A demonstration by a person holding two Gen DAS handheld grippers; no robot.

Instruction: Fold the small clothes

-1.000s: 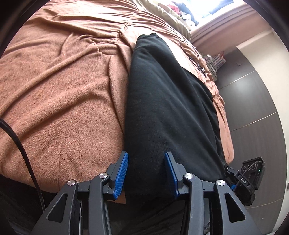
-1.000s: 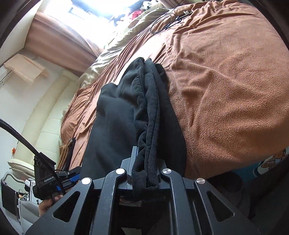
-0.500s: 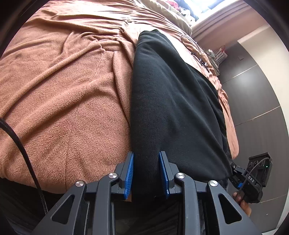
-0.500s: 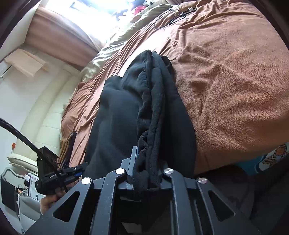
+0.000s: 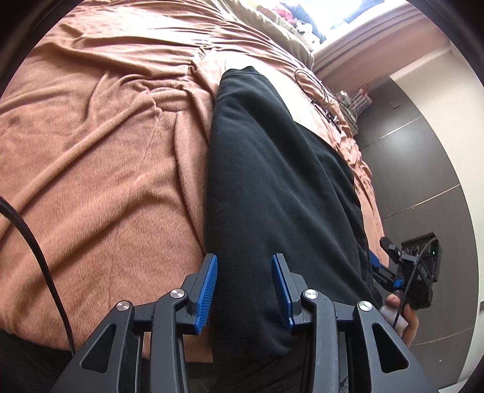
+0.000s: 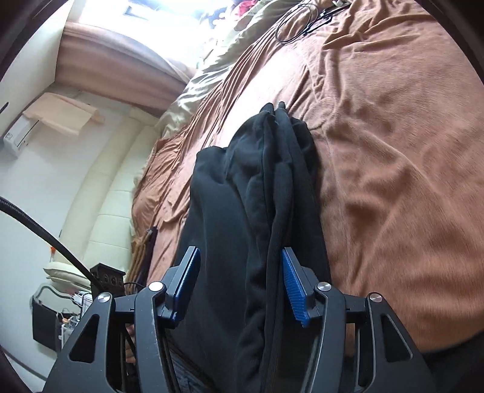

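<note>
Black fleece garment (image 5: 272,181), folded lengthwise into a long strip, lies on the bed's rust-brown blanket (image 5: 106,181) and runs straight ahead from both pairs of fingers. Left gripper (image 5: 244,290): blue-padded fingers (image 5: 207,290) parted, having just been opening, the near end of the strip lying between them with its left edge just beside the left pad; no pinch visible. Right gripper (image 6: 240,287): fingers (image 6: 295,290) spread, having just been opening, with the bunched, ribbed end of the same garment (image 6: 257,211) between them; the right pad sits against the cloth's ribbed edge, the left pad stands apart from it. Beyond the right-hand fingers, a coiled black cable (image 6: 298,21) rests on the blanket near the olive pillow (image 6: 193,90). To the right of the left-hand fingers, a person's hand (image 5: 402,314) holds the other gripper's handle. A dark braided cord (image 5: 36,257) trails left of the left fingers.
</note>
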